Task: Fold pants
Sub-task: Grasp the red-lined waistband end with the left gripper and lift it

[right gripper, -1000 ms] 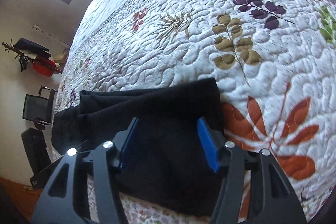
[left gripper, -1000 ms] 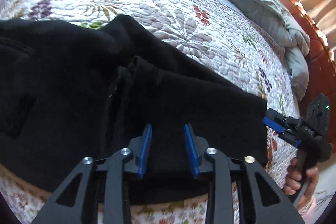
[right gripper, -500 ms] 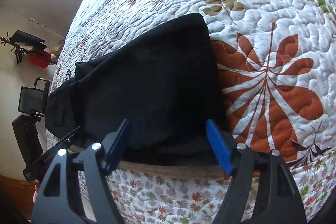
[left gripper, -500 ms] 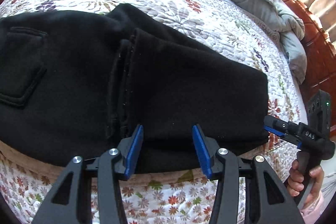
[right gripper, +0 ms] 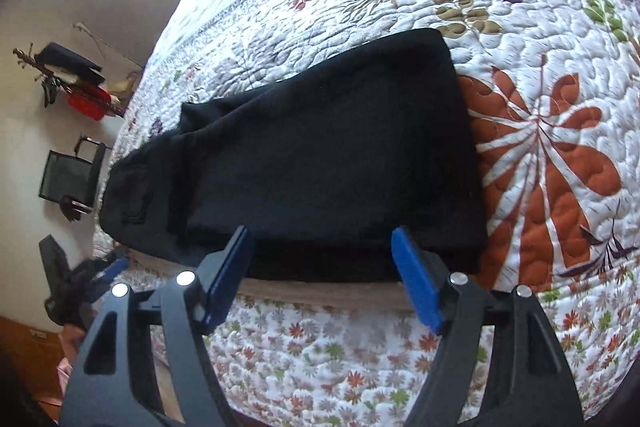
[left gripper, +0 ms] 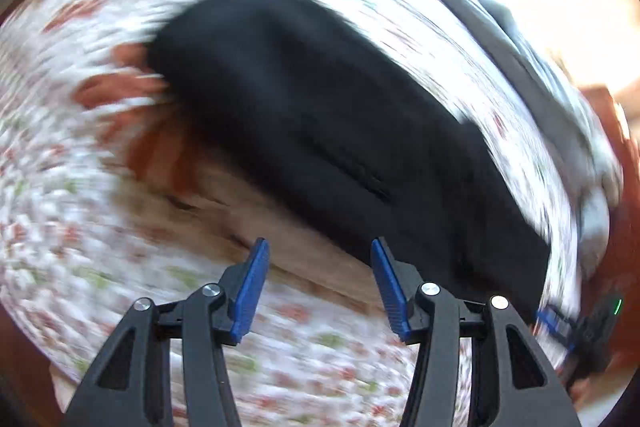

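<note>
Black pants (right gripper: 320, 163) lie folded over on the flowered quilt (right gripper: 552, 163), along the bed's near edge. In the blurred left wrist view they (left gripper: 340, 131) stretch from upper left to lower right. My left gripper (left gripper: 318, 285) is open and empty, off the bed's edge below the pants. My right gripper (right gripper: 322, 273) is open and empty, just short of the pants' near edge. The right gripper also shows at the far right of the left wrist view (left gripper: 568, 323); the left one shows dimly at the lower left of the right wrist view (right gripper: 100, 271).
A grey duvet (left gripper: 540, 67) is bunched at the far side of the bed. A wooden bed frame (left gripper: 628, 163) stands at the right. A wall with hung items (right gripper: 76, 79) and a black chair (right gripper: 68, 179) lie to the left of the bed.
Both grippers have let go of the pants, opened wider and pulled back off the bed's edge. The left gripper has swung fast, so its view is blurred.
</note>
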